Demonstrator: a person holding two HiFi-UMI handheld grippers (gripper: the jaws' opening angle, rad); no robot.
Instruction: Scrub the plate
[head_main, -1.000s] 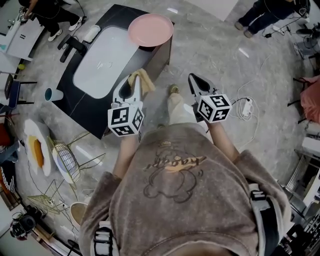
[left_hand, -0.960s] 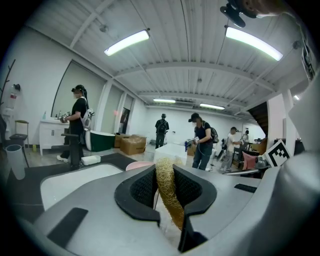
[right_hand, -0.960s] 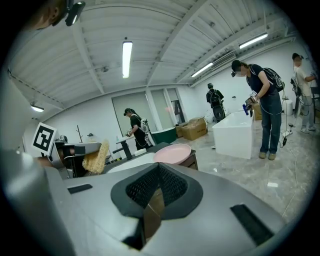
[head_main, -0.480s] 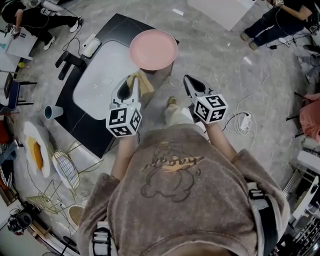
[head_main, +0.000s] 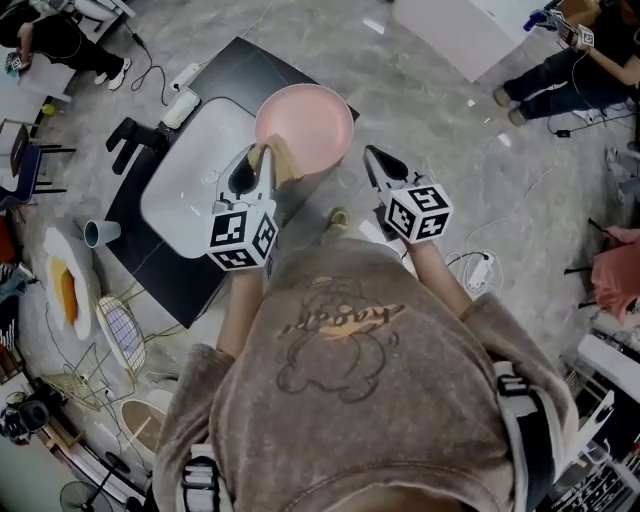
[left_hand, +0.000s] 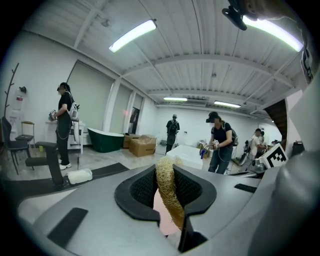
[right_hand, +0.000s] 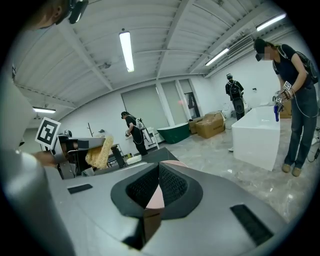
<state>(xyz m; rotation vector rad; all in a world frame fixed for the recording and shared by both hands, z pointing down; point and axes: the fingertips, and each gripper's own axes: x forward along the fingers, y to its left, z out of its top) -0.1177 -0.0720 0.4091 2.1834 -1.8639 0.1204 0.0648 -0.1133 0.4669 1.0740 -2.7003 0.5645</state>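
Plate (head_main: 305, 125), pink and round, lies at the corner of the black counter (head_main: 250, 65), just beside the white sink (head_main: 190, 170). In the head view the left gripper (head_main: 250, 168) reaches toward its near rim, and the right gripper (head_main: 378, 165) is just off its right edge. In the left gripper view the jaws pinch a strip of straw-coloured scrubber (left_hand: 167, 192), and pink shows below through the gap. In the right gripper view the jaws are pressed together with nothing between them, and pink shows beyond their tips. To scrub well, I judge the scrubber should be lowered flat onto the plate's face and worked in firm circles. The empty right gripper could steady the rim, since a plate so near the counter's corner could slide off. Compared with a second ago, both grippers have come forward. Then they hung short of the plate with the scrubber clear of it; now the scrubber's tip overlaps the near rim.
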